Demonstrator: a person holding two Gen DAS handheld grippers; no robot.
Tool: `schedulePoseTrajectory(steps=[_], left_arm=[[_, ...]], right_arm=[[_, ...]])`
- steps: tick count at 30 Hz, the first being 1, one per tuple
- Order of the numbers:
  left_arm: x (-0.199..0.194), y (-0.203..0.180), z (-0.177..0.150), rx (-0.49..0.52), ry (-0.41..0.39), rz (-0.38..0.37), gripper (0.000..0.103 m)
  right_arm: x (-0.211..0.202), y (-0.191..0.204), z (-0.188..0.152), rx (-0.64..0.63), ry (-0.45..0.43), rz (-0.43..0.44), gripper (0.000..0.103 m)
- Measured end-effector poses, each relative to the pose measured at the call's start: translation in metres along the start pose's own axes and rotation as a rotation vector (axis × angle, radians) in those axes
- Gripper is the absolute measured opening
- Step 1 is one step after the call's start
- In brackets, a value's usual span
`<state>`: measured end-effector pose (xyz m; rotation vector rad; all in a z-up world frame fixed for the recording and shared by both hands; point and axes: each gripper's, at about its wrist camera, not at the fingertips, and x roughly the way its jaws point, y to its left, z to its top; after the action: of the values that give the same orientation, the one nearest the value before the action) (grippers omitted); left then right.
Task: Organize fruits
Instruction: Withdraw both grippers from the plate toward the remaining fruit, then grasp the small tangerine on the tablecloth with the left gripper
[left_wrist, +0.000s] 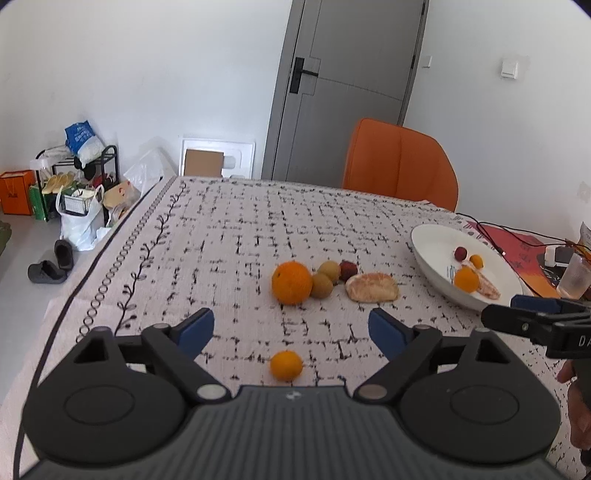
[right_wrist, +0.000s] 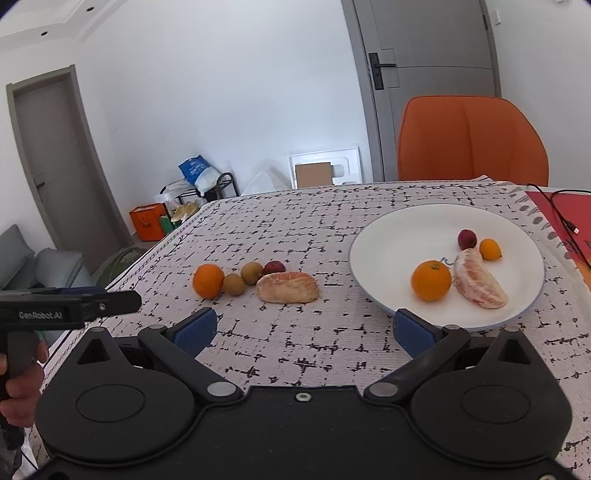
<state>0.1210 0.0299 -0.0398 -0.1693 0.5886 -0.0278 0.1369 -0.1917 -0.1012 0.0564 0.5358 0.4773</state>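
Left gripper (left_wrist: 291, 326) open, small orange (left_wrist: 286, 365) beneath

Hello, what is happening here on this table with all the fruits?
A person holds two grippers and sorts fruit onto a white plate. The plate has an orange, a pomelo segment and two small fruits. The open left gripper hangs above a small orange; nothing is gripped. The right gripper is open and empty.

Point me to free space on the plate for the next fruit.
The plate's left half is bare, from the rim to the orange. The right is crowded: orange, pomelo segment, lychee and kumquat bunch together.
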Motion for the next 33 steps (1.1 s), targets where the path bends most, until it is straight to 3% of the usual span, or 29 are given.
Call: schedulePoseTrajectory(steps=[10,27,31,33], left_arm=[[0.008,0.003,-0.012,-0.021,0.048,-0.014,0.066],[0.034,0.006,-0.022,-0.025,0.116,-0.028,0.05],[0.043,0.007,-0.023,-0.02,0.135,-0.019,0.022],[0.044,0.008,-0.021,-0.027,0.135,-0.018,0.022]], right_arm=[[0.005,0.009,-0.002,-0.027,0.017,0.025,0.103],[0.029,0.021,-0.006,-0.065,0.062,0.041,0.095],[0.035,0.021,-0.006,-0.068,0.071,0.044,0.094],[0.039,0.021,-0.006,-0.072,0.077,0.043,0.094]])
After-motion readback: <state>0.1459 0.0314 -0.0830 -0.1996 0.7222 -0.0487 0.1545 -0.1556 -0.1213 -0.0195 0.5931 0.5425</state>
